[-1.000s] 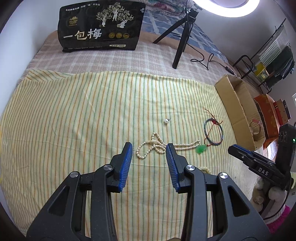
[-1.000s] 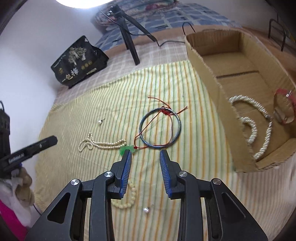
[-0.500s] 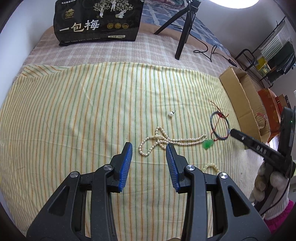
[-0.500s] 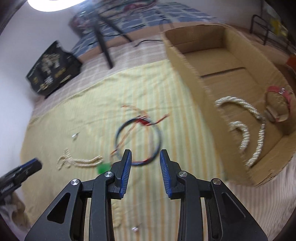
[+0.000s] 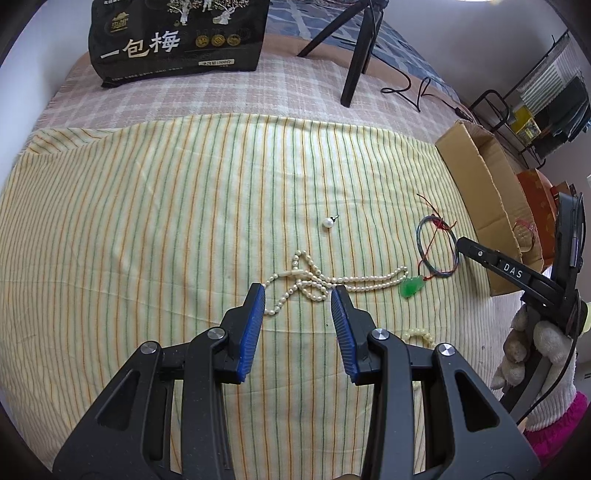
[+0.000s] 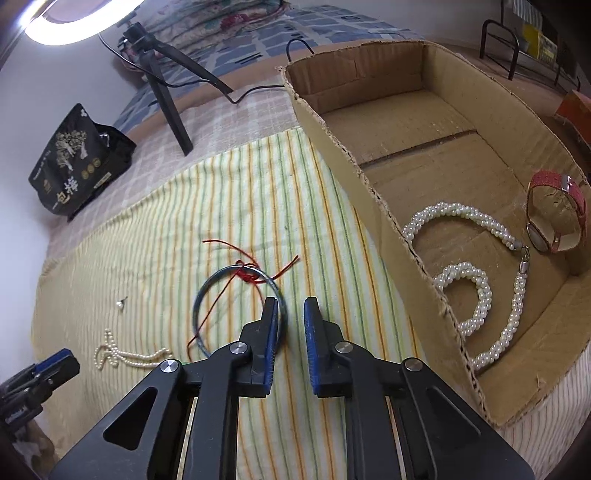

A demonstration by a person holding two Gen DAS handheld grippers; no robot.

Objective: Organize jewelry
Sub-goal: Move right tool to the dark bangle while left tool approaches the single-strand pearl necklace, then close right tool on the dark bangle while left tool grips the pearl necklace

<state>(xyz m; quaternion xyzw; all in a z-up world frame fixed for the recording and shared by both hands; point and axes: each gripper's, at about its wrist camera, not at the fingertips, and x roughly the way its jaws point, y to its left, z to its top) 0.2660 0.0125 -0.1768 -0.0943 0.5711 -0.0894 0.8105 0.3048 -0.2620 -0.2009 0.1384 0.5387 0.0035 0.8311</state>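
Right tongs (image 6: 289, 306) closing beside blue bangle (image 6: 207, 295), gap empty.

Home bedroom, set up for filming. Work surface is a bed: yellow striped sheet (image 5: 147, 229) over a pink checked blanket (image 5: 221, 96), blue patchwork quilt (image 6: 325, 33) at 12 o'clock by the white wall. Ring light (image 6: 74, 18) on a small black tripod (image 6: 162, 88) stands on the bed at 11 o'clock in the right wrist view, cable (image 5: 417, 92) trailing off. Black snack bag (image 5: 177, 37) at 11, black metal rack (image 5: 524, 122) with household clutter at 2, plain cardboard box (image 6: 388, 229) reused as a bin
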